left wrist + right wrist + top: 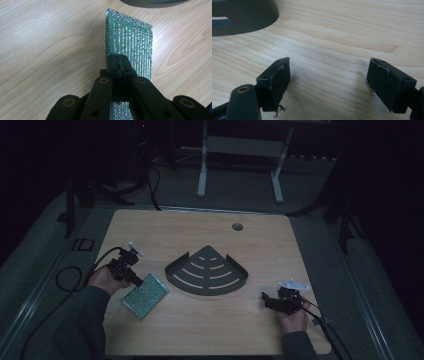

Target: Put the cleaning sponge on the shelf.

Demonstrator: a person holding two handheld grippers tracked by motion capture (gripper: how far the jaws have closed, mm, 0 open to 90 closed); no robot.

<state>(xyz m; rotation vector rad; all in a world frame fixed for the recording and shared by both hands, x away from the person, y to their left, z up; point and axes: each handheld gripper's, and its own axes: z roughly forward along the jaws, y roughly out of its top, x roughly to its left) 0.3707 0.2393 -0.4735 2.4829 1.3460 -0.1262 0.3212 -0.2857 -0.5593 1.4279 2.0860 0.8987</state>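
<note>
Pad pickup near the desk's left edge

Desk [200, 330] has a grey corner rack [207, 271] mid-desk; left hand-held gripper [134, 279] is clenched on the shiny green pad [145, 295], probably racking it next. Right hand-held gripper [267, 301] rests released near the right edge.

In the left gripper view, the closed left gripper [117, 65] covers the near edge of the silver-green foil pouch [130, 42], and the dark grey slotted corner shelf [155, 2] is cut off by the top edge. In the right gripper view, the shelf runs past the upper left corner. The high view is dim; the pouch's pattern is too small to make out.
</note>
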